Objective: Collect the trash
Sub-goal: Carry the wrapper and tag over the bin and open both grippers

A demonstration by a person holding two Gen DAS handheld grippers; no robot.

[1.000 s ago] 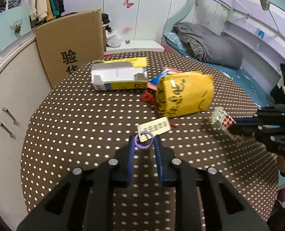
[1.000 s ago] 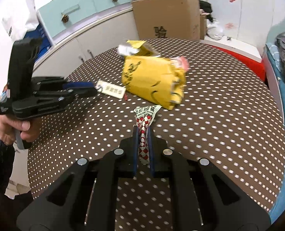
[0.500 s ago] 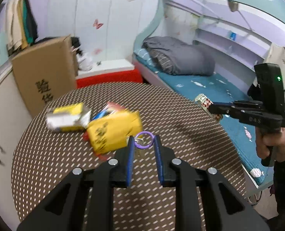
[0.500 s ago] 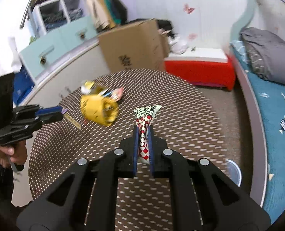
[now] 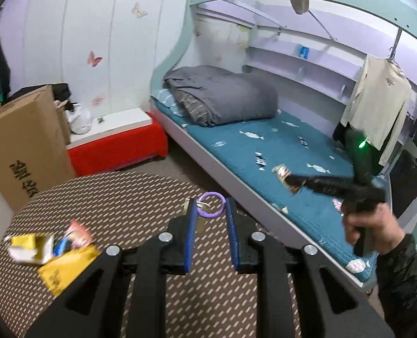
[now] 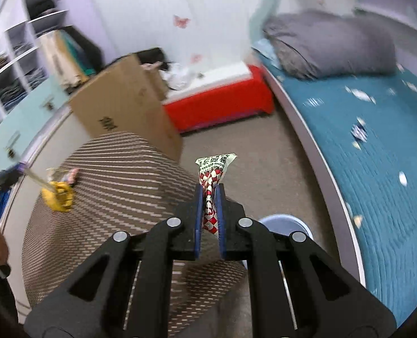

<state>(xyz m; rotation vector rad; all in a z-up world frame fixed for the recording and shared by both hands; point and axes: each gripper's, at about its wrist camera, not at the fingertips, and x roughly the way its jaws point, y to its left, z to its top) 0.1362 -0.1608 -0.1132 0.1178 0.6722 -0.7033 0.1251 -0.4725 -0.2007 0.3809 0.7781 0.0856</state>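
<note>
Red-checked wrapper pinched tight in right gripper, purple ring clamped between left gripper pads

You are in a home bedroom, likely a child's. A bunk bed with a teal arched frame carries a blue fish-print mattress and a folded grey duvet. Butterfly stickers dot the pale wall. Clothes hang at the bed's end; cubby shelves hold folded garments. A cardboard box stands beside the polka-dot worktop.
</note>
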